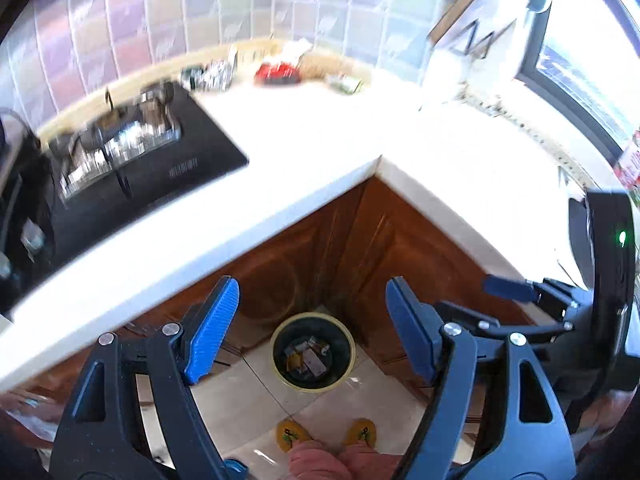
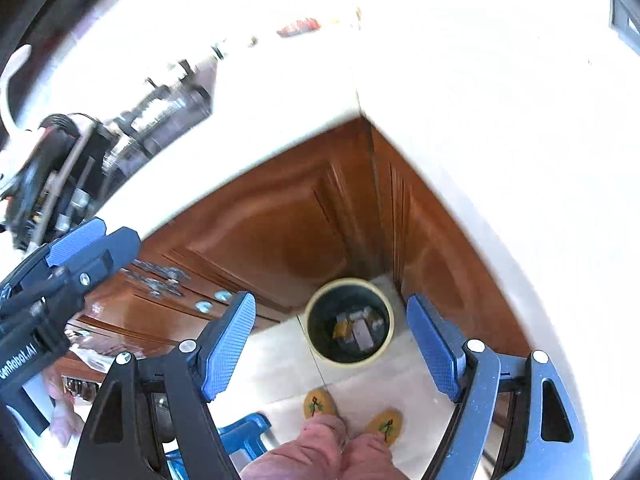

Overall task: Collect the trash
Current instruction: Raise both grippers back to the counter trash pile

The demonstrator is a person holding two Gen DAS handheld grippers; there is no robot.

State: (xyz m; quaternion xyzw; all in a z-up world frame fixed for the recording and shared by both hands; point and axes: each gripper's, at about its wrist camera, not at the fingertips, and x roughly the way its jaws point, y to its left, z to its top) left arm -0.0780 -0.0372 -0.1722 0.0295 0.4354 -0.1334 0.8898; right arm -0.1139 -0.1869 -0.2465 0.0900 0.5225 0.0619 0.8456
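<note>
A yellow-rimmed bin (image 1: 313, 352) with a dark liner stands on the floor in the cabinet corner, with several wrappers inside; it also shows in the right wrist view (image 2: 349, 322). My left gripper (image 1: 312, 332) is open and empty, high above the bin. My right gripper (image 2: 332, 344) is open and empty, also above the bin. Trash lies at the back of the white counter (image 1: 320, 132): a red packet (image 1: 277, 73), a silvery wrapper (image 1: 210, 74) and a greenish wrapper (image 1: 346, 84). The right gripper's blue finger (image 1: 508, 286) shows at the right of the left view.
A black gas hob (image 1: 132, 160) with a metal burner sits on the counter's left. Brown cabinet doors (image 2: 272, 216) meet in the corner behind the bin. The person's yellow slippers (image 2: 352, 412) stand on the tiled floor. A blue stool (image 2: 240, 436) is at the lower left.
</note>
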